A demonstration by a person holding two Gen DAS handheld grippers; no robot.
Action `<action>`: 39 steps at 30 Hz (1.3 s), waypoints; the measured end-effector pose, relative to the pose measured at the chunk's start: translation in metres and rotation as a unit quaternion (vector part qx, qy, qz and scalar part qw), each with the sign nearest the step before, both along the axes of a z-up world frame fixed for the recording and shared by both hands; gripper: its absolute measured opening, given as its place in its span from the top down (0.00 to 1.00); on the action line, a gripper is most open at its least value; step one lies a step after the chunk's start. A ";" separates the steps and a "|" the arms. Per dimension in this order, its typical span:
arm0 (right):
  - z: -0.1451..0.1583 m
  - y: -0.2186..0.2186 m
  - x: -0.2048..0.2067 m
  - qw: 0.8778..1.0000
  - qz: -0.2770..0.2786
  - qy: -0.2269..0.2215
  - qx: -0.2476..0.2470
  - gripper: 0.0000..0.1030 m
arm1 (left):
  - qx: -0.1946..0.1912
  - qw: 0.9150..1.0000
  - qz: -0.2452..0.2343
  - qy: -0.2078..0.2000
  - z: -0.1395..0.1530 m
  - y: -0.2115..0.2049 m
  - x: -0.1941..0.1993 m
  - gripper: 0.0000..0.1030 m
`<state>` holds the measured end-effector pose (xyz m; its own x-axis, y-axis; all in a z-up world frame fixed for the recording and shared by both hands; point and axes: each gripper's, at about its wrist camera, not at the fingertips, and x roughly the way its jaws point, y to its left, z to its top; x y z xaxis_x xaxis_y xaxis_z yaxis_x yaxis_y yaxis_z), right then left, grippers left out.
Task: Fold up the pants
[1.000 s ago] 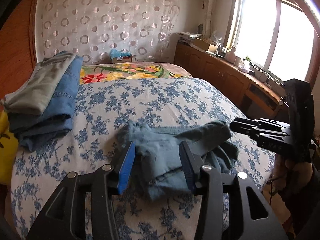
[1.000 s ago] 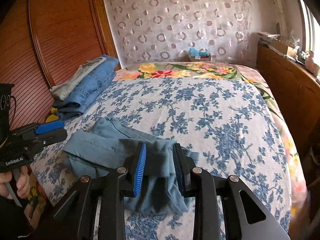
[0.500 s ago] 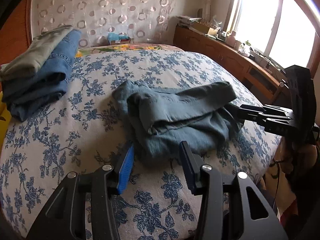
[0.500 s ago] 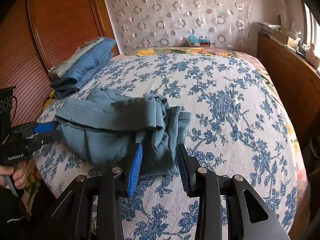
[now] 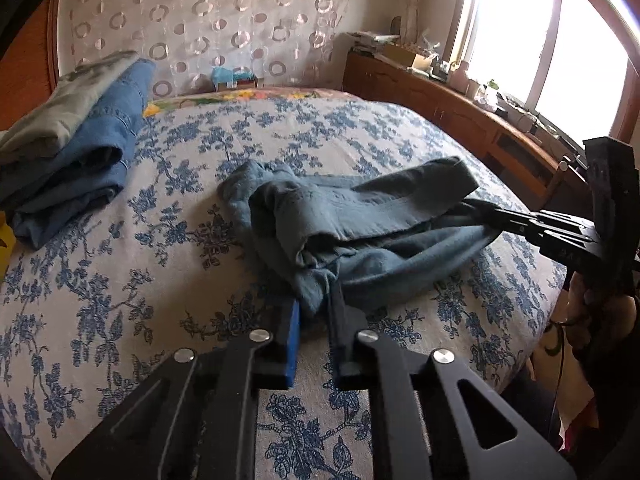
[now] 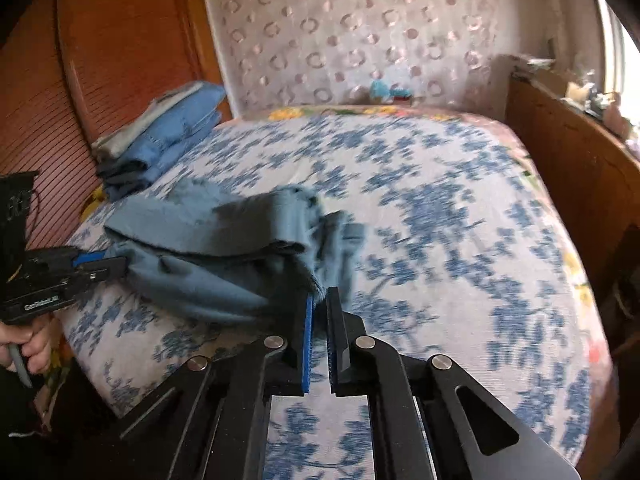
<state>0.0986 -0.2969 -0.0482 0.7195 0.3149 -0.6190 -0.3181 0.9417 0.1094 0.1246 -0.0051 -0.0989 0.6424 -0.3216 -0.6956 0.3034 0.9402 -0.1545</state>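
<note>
Crumpled grey-blue pants (image 5: 360,216) lie in a heap on the flowered bedspread (image 5: 120,280), near its front edge. My left gripper (image 5: 316,298) is closing its jaws and pinches a near corner of the cloth between its pads. In the right wrist view the same pants (image 6: 208,248) lie to the left, and my right gripper (image 6: 321,295) is closing its jaws on a frayed edge of them. Each gripper shows in the other's view: the right gripper (image 5: 492,212) reaches into the heap's right end, and the left gripper (image 6: 116,264) into its left end.
A stack of folded jeans (image 5: 80,152) sits at the back left of the bed, against a wooden panel (image 6: 120,60). A long wooden cabinet (image 5: 460,120) with clutter runs under the window on the right. A small box (image 5: 234,78) stands at the far end.
Both grippers came down to the pants and closed from open onto edges of the cloth. The heap now lies bunched on the bed between them.
</note>
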 end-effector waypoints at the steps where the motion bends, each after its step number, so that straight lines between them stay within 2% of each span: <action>1: 0.000 -0.002 -0.002 1.000 0.000 -0.001 0.002 0.95 | -0.003 1.000 0.000 -0.002 0.001 0.001 -0.003 0.89; 8: 0.006 -0.001 -0.025 1.000 0.015 -0.005 0.002 0.95 | -0.009 1.000 -0.010 -0.008 0.011 0.002 -0.031 0.89; 10: 0.009 -0.003 -0.030 1.000 0.021 -0.005 0.011 0.95 | 0.003 1.000 -0.007 -0.009 0.012 0.000 -0.035 0.88; 12: 0.012 -0.004 -0.032 1.000 0.022 -0.010 0.018 0.95 | 0.009 1.000 -0.005 -0.015 0.013 -0.002 -0.036 0.86; 14: 0.016 -0.003 -0.033 0.999 0.024 -0.018 0.021 0.95 | 0.007 1.000 -0.003 -0.011 0.012 -0.001 -0.033 0.79; 18: 0.019 0.002 -0.032 0.999 0.026 -0.021 0.018 0.83 | 0.003 1.000 -0.001 -0.009 0.012 0.004 -0.030 0.71; 21: 0.015 0.008 -0.026 0.999 0.034 -0.016 0.005 0.75 | 0.005 1.000 0.003 -0.009 0.011 0.008 -0.031 0.71; 24: 0.008 0.014 -0.019 0.999 0.040 -0.003 -0.010 0.73 | 0.010 1.000 0.005 -0.001 0.009 0.010 -0.029 0.71; 34: -0.004 0.035 0.011 0.996 0.057 0.026 -0.058 0.72 | 0.015 1.000 -0.001 0.004 0.008 0.012 -0.008 0.71; 39: -0.004 0.040 0.027 0.996 0.057 0.029 -0.060 0.72 | 0.013 1.000 0.003 0.001 0.014 0.016 0.000 0.71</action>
<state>0.1260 -0.2564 -0.0525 0.6448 0.3146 -0.6966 -0.4210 0.9069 0.0198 0.1243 0.0110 -0.0850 0.6422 -0.3001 -0.7053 0.2979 0.9456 -0.1311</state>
